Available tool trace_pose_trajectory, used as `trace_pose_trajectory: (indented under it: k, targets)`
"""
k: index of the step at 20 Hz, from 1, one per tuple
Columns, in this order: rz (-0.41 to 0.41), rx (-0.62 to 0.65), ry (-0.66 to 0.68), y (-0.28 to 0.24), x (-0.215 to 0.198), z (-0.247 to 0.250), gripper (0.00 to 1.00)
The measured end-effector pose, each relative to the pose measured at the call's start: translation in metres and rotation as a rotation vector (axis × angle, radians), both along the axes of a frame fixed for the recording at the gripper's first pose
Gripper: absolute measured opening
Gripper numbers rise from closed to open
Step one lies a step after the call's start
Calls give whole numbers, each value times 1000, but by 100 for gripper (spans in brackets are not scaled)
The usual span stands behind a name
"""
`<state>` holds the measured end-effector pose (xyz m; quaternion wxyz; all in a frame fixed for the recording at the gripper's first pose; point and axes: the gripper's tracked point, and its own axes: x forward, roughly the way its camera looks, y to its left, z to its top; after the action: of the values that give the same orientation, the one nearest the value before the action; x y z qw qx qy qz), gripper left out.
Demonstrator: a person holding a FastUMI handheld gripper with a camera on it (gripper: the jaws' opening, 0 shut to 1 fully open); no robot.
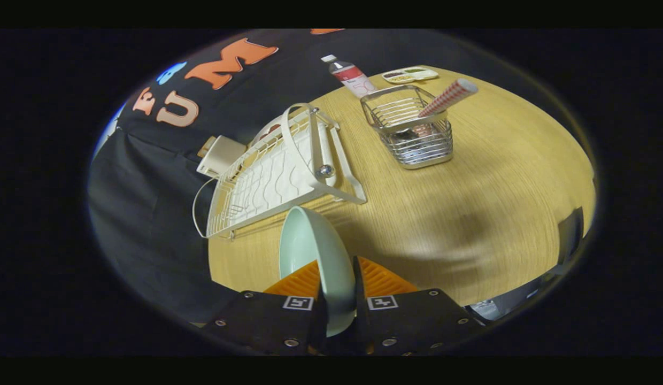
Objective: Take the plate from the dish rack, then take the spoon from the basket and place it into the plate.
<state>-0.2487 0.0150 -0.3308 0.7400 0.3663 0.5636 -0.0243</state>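
Around me: my gripper [339,278] hangs over a wooden table [497,176]. The white dish rack [272,171] lies just beyond my fingers, near the table's edge, with a small cream box [220,155] touching its far side.
Farther off: a wire basket [411,128] stands well apart from the rack, with a bottle [352,76] and a small tray [410,75] behind it.
In the way: nothing lies between my fingers and the basket, only bare tabletop.
Plate: the pale green plate [316,256] stands on edge between my fingers, clear of the rack.
My grip: both fingers press on the plate's rim.
Spoon: the spoon [448,98] with its red-checked handle leans out of the basket.
Writing: the bottle's label is too small for me to read.
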Motion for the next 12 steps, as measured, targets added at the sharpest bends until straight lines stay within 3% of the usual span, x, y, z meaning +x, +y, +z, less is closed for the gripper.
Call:
trace_pose_trajectory:
  k: [5, 10, 12]
  targets:
    - [-24, -1, 15, 1, 0, -11, 25]
    - [-32, -88, -47, -23, 10, -5, 53]
    - [-60, -178, -104, -48, 21, 0, 70]
